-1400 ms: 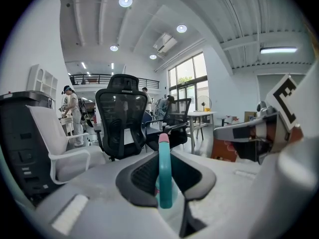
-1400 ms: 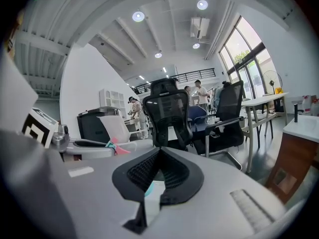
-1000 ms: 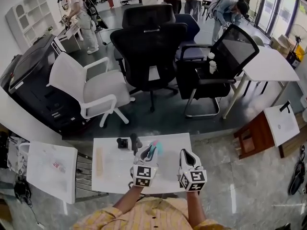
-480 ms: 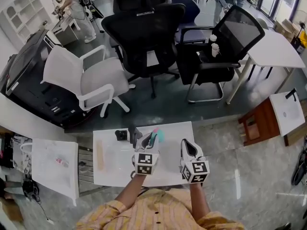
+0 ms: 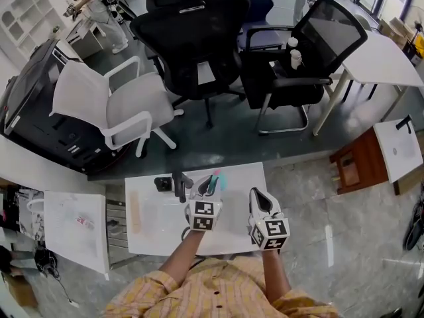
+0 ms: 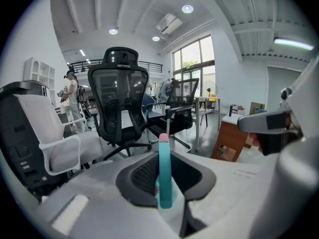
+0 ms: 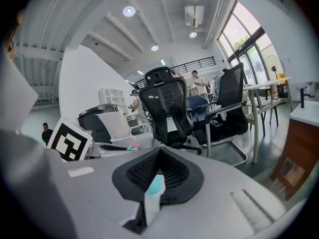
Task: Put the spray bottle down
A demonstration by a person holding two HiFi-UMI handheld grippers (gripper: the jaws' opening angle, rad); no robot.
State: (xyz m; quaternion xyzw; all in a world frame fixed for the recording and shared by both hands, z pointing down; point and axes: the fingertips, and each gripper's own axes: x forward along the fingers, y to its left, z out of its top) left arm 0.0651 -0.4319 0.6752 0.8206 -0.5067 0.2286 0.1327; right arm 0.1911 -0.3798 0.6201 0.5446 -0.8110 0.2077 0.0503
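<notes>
Teal spray bottle (image 6: 164,171) in left gripper (image 5: 207,185)

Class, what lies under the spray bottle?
A white table lies under the spray bottle, clamped in the left gripper. The gripper covers the bottle's base, so contact cannot be seen.
</notes>
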